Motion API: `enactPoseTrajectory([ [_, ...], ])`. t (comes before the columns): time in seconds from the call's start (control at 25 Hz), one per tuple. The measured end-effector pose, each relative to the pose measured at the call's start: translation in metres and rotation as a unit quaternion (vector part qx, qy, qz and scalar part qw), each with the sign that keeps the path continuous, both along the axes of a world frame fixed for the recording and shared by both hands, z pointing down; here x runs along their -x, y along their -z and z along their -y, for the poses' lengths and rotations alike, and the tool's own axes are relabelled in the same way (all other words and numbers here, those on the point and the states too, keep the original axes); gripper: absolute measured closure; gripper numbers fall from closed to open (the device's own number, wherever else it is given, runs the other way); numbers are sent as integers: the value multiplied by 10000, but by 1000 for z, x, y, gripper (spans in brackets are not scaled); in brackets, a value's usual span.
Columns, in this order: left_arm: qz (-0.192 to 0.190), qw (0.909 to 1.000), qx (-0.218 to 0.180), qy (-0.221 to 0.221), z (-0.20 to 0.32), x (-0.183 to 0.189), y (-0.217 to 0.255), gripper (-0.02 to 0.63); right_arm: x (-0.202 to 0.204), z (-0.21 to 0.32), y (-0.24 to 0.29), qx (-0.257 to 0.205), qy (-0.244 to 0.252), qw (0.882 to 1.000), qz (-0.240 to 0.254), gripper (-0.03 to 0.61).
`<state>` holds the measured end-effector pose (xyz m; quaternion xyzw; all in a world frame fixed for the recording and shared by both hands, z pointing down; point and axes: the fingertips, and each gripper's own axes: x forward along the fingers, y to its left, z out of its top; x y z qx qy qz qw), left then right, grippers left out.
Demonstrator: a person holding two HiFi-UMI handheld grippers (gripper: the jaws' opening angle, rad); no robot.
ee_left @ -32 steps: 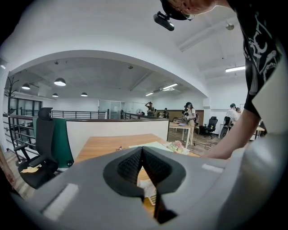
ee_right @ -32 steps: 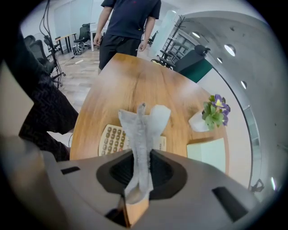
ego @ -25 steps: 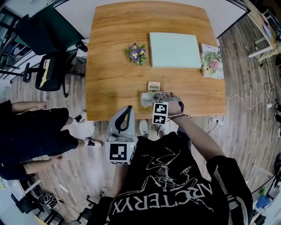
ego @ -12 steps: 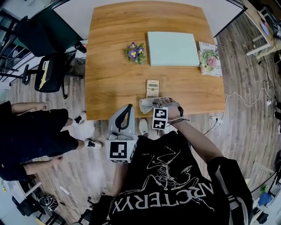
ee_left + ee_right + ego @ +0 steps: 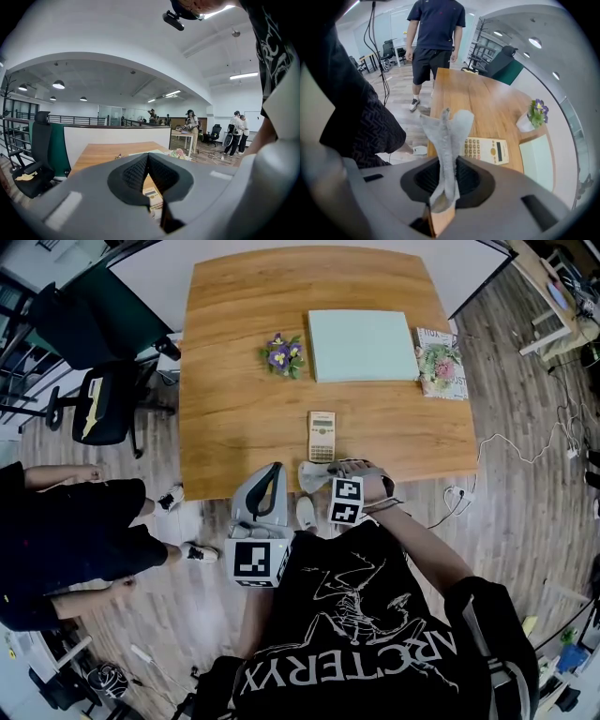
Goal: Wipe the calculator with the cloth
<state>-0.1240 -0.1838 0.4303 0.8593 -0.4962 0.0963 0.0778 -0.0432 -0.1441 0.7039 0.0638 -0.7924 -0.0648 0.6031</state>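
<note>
Over the near edge of the light wooden table (image 5: 244, 381), the grey left gripper (image 5: 147, 174) hangs with jaws together, empty. The right gripper (image 5: 445, 178), nearer, is clamped on the cloth. Just beyond it lies the cream rectangular calculator (image 5: 322, 435), its long axis running away from the person and its display end far. The limp grey cloth (image 5: 449, 131) hangs short of the keys.

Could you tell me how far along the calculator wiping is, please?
Done: the right gripper is shut on the cloth and has drawn it back off the calculator, which it partly covered a second ago, to the table's near edge. In hand: that stroke is ending. Left: perhaps more passes; the left gripper is shut, empty and idle.
</note>
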Motion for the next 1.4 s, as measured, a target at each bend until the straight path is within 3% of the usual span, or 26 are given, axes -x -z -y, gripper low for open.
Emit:
enactPoseTrajectory([
  [0.16, -4, 10000, -48, -12, -2, -1, 3, 603, -4, 9, 24, 18, -632, 9966, 525, 494],
  [0.28, 10, 9999, -101, -15, -2, 0, 7, 603, -19, 29, 65, -51, -1535, 9797, 1286, 494],
  [0.36, 32, 9999, -151, 21, -1, 3, 11, 603, -36, 44, 101, -138, -2217, 9549, 1971, 494],
  [0.48, 70, 9996, -245, 76, 1, 8, 18, 603, -63, 64, 173, -568, -2856, 9047, 3111, 494],
  [0.68, 44, 9987, -506, 53, 10, 6, 38, 603, -115, 76, 282, -1911, -3136, 8331, 4136, 494],
  [0.8, 56, 9975, -701, -14, 14, 2, 53, 603, -130, 68, 320, -2321, -3181, 7953, 4609, 494],
  [0.88, 73, 9965, -829, -79, 16, -3, 62, 603, -136, 60, 333, -2449, -3216, 7786, 4800, 494],
  [1.08, 117, 9947, -995, -232, 19, -10, 75, 603, -140, 47, 349, -2631, -3245, 7533, 5079, 494],
  [1.4, 128, 9938, -1075, -264, 21, -10, 84, 603, -138, 49, 352, -2682, -3295, 7401, 5213, 495],
])
